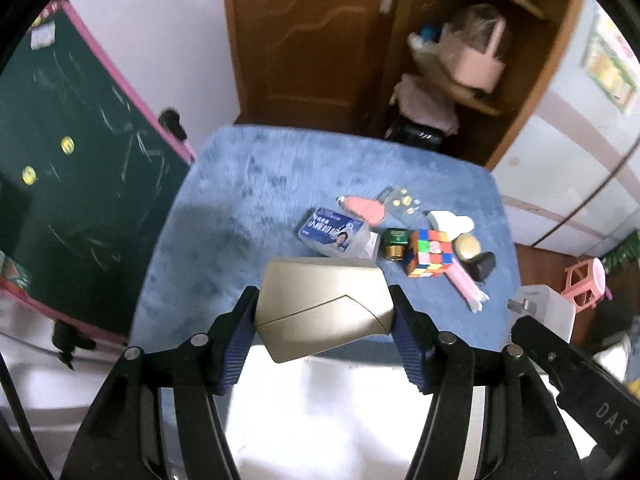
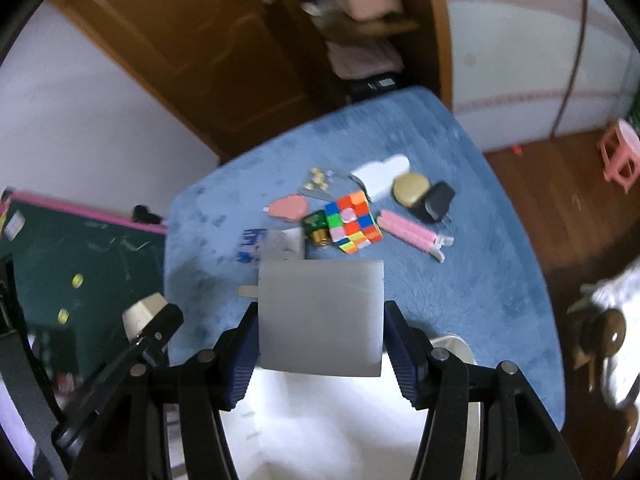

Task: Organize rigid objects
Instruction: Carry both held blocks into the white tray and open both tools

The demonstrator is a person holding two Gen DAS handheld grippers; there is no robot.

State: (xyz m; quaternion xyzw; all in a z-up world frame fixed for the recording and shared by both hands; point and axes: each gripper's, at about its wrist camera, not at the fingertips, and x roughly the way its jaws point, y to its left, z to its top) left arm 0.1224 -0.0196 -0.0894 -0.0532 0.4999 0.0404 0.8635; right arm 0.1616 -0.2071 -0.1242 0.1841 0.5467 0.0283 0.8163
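Note:
My left gripper (image 1: 323, 316) is shut on a flat gold case (image 1: 322, 306), held above the near edge of the blue table (image 1: 248, 184). My right gripper (image 2: 320, 320) is shut on a white plug adapter (image 2: 320, 316) with a metal prong at its left, held over the near edge of the blue table (image 2: 480, 280). The left gripper with the gold case shows at the lower left of the right wrist view (image 2: 146, 318). A white bin (image 1: 312, 408) lies below both grippers (image 2: 320, 420).
On the table lie a colour cube (image 2: 350, 222), a green and gold jar (image 1: 396, 242), a blue-printed box (image 1: 334, 232), a pink clip (image 2: 408, 232), a black charger (image 2: 438, 200), a gold compact (image 2: 410, 188), a white cloud shape (image 2: 380, 172) and a pink tag (image 2: 290, 206). A chalkboard (image 1: 68, 160) stands left.

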